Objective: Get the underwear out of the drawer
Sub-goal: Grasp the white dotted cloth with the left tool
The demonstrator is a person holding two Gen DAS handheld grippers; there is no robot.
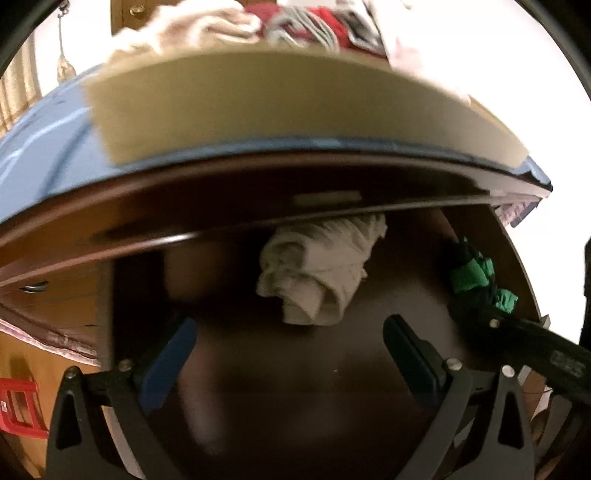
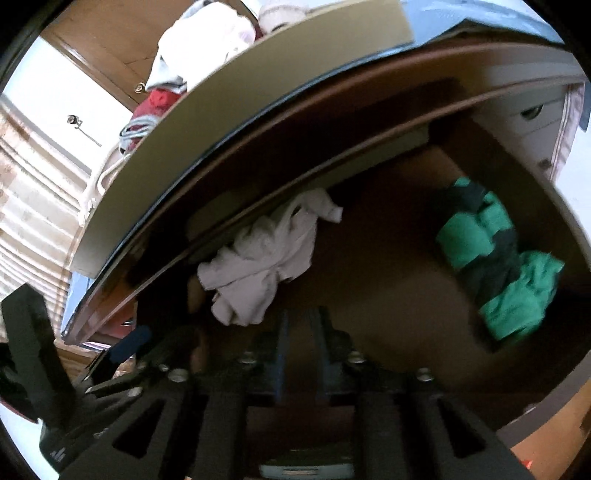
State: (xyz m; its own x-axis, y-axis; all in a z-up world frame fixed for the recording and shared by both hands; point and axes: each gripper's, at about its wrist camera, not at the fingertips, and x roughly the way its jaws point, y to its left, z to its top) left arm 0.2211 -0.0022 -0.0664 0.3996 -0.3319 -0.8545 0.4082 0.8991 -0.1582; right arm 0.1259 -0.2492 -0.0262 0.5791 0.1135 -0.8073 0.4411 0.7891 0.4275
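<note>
Two crumpled garments lie on the dark brown floor of the open wooden drawer. The pale grey-white crumpled cotton underwear rests toward the back of the drawer, its upper edge tucked under the dark wooden front lip of the bench above. The green-and-black bunched underwear lies against the drawer's right wall, well apart from the pale one.

Left wrist view: the left hand-held gripper hovers above the drawer floor with its two blue-padded black fingers spread wide, holding nothing; the pale garment sits just beyond the gap between them. The black body of the right hand-held gripper enters from the right edge, near the green-and-black garment.

Right wrist view: the right hand-held gripper has its blue-padded fingers drawn close together, with only a narrow slit between them and nothing caught there. The pale garment lies just ahead and slightly left of its tips; the green-and-black garment lies to the right. The left hand-held gripper is visible at the lower left.

On the bench top, a flat tan cardboard box stands on a blue cover, with a heap of white and red clothes on top of it.
</note>
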